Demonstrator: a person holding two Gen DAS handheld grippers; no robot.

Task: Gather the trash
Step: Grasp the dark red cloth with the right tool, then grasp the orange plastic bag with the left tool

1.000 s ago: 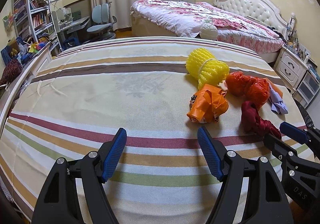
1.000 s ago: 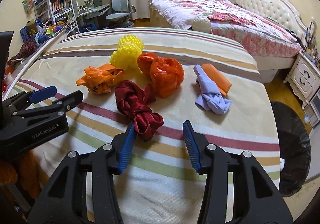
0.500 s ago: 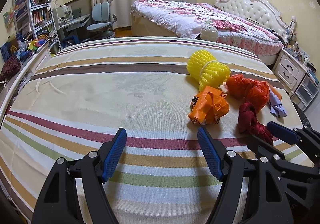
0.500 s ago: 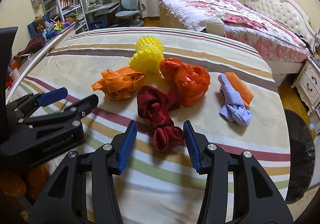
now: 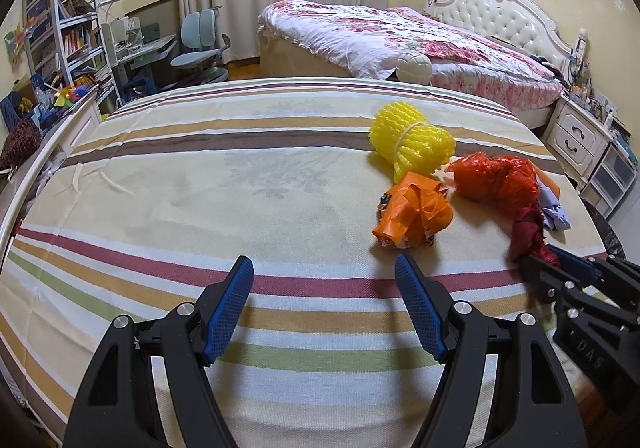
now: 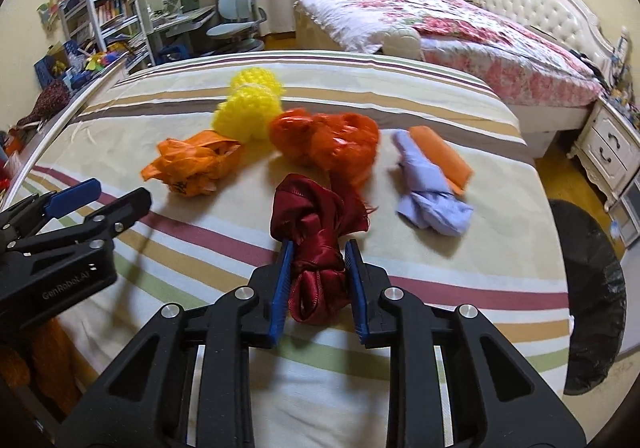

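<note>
1. A bedroom clear-up, caught at the moment of the pick: the right gripper [image 6: 318, 280] has its blue pads pressed on both flanks of a knotted dark red satin rag [image 6: 316, 244], which lies on the striped bedspread [image 6: 200, 248] at the near end of the trash pile; the knot bulges between the pads, so the hold looks firm.

2. The left gripper [image 5: 324, 308] hangs over bare stripes with its jaws wide apart and nothing between them; it plays no part in this pick.

3. Done well, the lift goes straight up first; the rag's far fold sits against the red-orange plastic bag [image 6: 326, 140], and a sideways drag could pull that bag along.

4. The satin is slick and floppy; the pinch is best kept on the thick knot and not on a loose tail, which may slide out.

5. A black-lined bin [image 6: 588, 300] stands on the floor just off the bed's right edge; in all likelihood that is the drop point, and the carry should clear the lilac cloth [image 6: 430, 200] lying between rag and bin.

6. Still to collect: the yellow mesh bundle [image 6: 248, 108], the orange crumpled bag [image 6: 192, 160] and an orange packet [image 6: 442, 156] beside the lilac cloth.
</note>
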